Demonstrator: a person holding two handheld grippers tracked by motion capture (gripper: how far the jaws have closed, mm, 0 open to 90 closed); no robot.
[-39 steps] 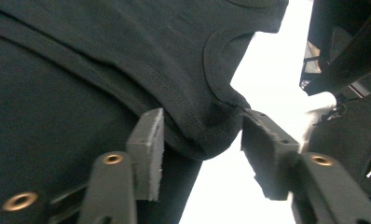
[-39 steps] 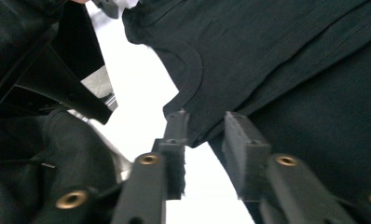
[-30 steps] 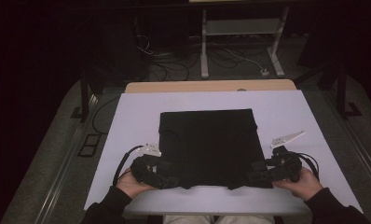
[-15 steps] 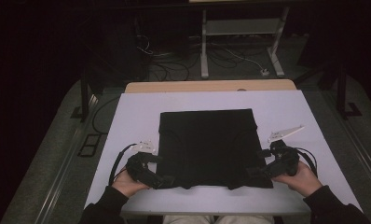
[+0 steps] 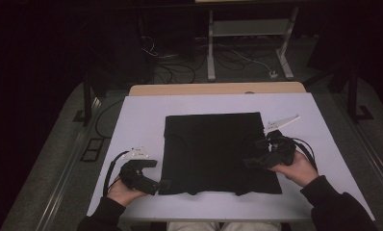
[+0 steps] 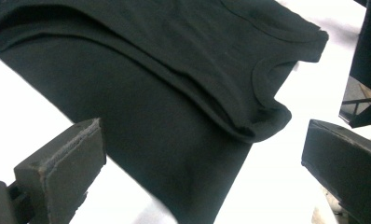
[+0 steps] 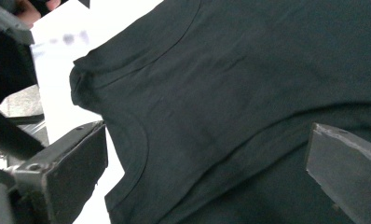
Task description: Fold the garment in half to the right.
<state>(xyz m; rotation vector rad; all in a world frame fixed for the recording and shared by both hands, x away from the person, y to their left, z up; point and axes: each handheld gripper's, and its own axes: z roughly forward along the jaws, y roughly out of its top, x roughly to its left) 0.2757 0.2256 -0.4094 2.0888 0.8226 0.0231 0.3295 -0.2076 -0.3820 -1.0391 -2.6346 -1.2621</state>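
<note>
While the black garment (image 5: 221, 151) already lies folded into a rough square on the middle of the white surface (image 5: 324, 120), you have not yet taken hold of it for the next fold, so most of the handling looks to be still ahead. Your left gripper (image 5: 163, 185) sits at the near left corner of the cloth, its fingers (image 6: 62, 163) spread wide with nothing between them; the left gripper view shows a doubled edge and a curved neckline or armhole seam just past them. Your right gripper (image 5: 249, 162) hovers over the right part of the cloth, its fingers (image 7: 76, 163) equally wide and holding nothing. The garment looks like thin, soft knit, lying flat with small scallops along the near edge and a slight ridge where layers overlap.
</note>
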